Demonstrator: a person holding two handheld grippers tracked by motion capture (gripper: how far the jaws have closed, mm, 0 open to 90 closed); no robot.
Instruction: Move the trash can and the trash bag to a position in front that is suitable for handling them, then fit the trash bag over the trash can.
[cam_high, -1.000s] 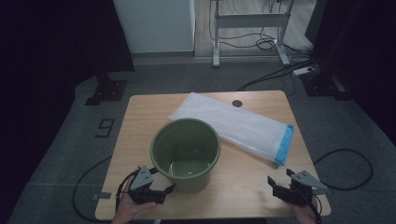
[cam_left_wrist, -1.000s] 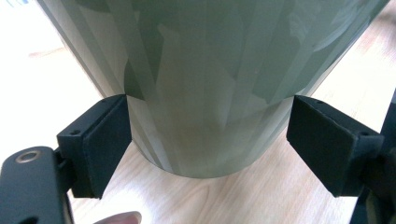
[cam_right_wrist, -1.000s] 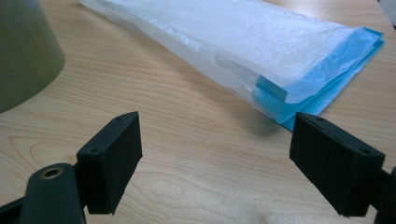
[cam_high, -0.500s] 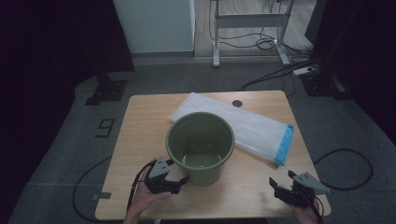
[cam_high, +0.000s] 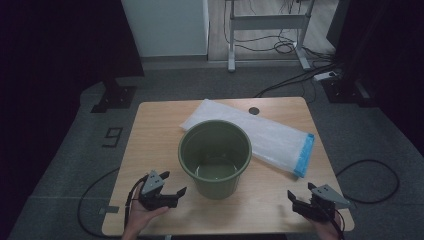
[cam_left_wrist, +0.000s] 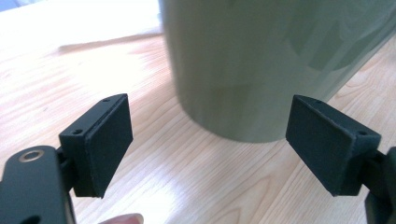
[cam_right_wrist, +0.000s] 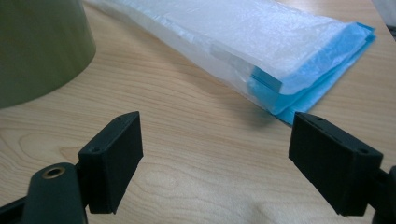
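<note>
A dark green plastic bucket (cam_high: 215, 159) stands upright and empty at the middle of the wooden table (cam_high: 150, 135). Behind it and to its right lies a flat clear plastic bag (cam_high: 270, 135) with a blue end (cam_high: 305, 156). My left gripper (cam_high: 175, 184) is open near the front edge, just left of the bucket's base and apart from it. In the left gripper view the bucket wall (cam_left_wrist: 252, 65) rises close ahead of the spread jaws of the left gripper (cam_left_wrist: 210, 140). My right gripper (cam_high: 300, 191) is open at the front right corner; the right gripper (cam_right_wrist: 215, 154) faces the bag's blue end (cam_right_wrist: 322, 79).
A small dark round hole (cam_high: 254, 110) sits in the table near its far edge. Cables trail over the grey floor (cam_high: 360, 165) around the table, and a metal desk frame (cam_high: 265, 25) stands beyond it. Dark curtains flank both sides.
The bucket has shifted right and slightly farther away over the last second. My left gripper followed it rightwards, then drew back left and now stands apart from it. The right gripper barely moved.
</note>
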